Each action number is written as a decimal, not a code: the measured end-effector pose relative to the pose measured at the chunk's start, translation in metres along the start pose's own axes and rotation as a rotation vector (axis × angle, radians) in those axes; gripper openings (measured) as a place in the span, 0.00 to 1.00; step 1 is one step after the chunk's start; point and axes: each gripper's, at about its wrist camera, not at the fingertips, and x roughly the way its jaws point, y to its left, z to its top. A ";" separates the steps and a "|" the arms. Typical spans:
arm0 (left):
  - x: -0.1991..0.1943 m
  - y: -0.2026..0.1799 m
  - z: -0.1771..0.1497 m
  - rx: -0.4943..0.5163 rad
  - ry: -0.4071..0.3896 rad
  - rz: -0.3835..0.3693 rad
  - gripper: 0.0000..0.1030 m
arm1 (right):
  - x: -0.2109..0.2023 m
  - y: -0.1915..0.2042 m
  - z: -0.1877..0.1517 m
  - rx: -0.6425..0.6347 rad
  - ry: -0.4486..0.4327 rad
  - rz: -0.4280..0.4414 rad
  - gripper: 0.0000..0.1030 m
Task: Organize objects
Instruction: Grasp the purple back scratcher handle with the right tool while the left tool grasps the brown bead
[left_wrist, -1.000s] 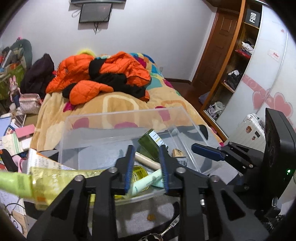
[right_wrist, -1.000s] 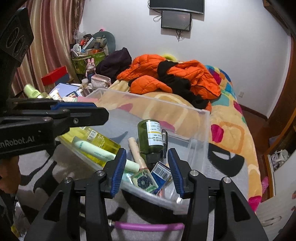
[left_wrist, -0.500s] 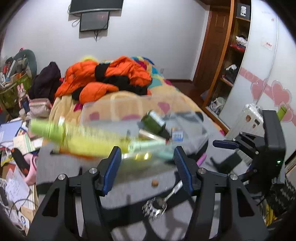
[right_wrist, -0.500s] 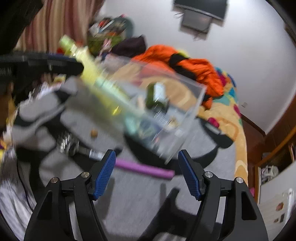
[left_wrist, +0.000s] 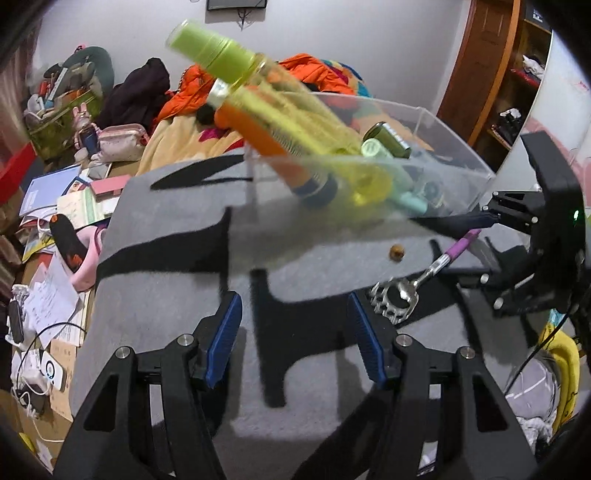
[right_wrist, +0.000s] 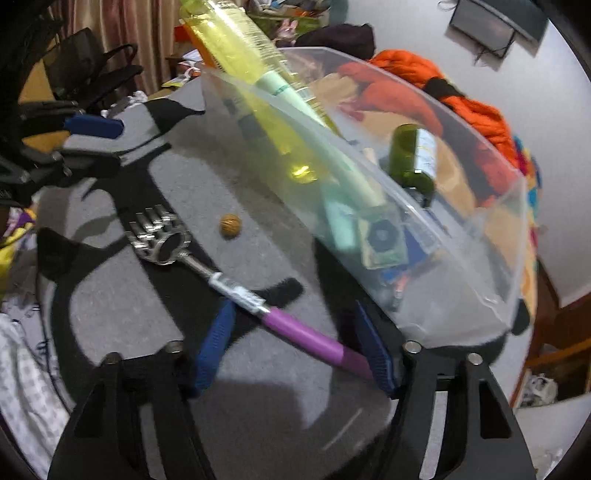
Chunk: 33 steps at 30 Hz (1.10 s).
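A clear plastic bin (left_wrist: 436, 125) (right_wrist: 461, 295) stands on the grey cat-patterned mat and holds a tall yellow bottle with a green cap (left_wrist: 258, 92) (right_wrist: 243, 55), a dark green bottle (right_wrist: 415, 158), a mint tube (right_wrist: 332, 162) and small boxes. A metal paw-shaped tool with a purple handle (left_wrist: 413, 288) (right_wrist: 236, 291) lies on the mat in front of the bin, beside a small brown nut (left_wrist: 396, 252) (right_wrist: 231, 225). My left gripper (left_wrist: 295, 338) is open and empty above the mat. My right gripper (right_wrist: 295, 347) is open, its fingers on either side of the purple handle.
The grey mat (left_wrist: 177, 295) has black cat shapes. Left of it lie papers, books, cables and a pink slipper (left_wrist: 85, 254). A bed with orange jackets (right_wrist: 461, 88) is behind the bin. A wardrobe and door (left_wrist: 491, 59) are at the right.
Both grippers have pulled back from the bin and opened wide. The bin now stands farther off, and the paw tool and nut have come into view on the mat.
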 end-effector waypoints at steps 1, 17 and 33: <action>0.000 0.000 -0.001 -0.001 -0.003 0.004 0.57 | -0.001 0.000 -0.001 0.005 0.002 0.005 0.38; 0.027 -0.028 0.008 0.047 0.034 -0.069 0.57 | -0.041 0.017 -0.079 0.052 0.022 0.029 0.10; 0.066 -0.083 0.031 0.199 0.027 -0.053 0.27 | -0.040 -0.002 -0.081 0.235 -0.024 -0.082 0.26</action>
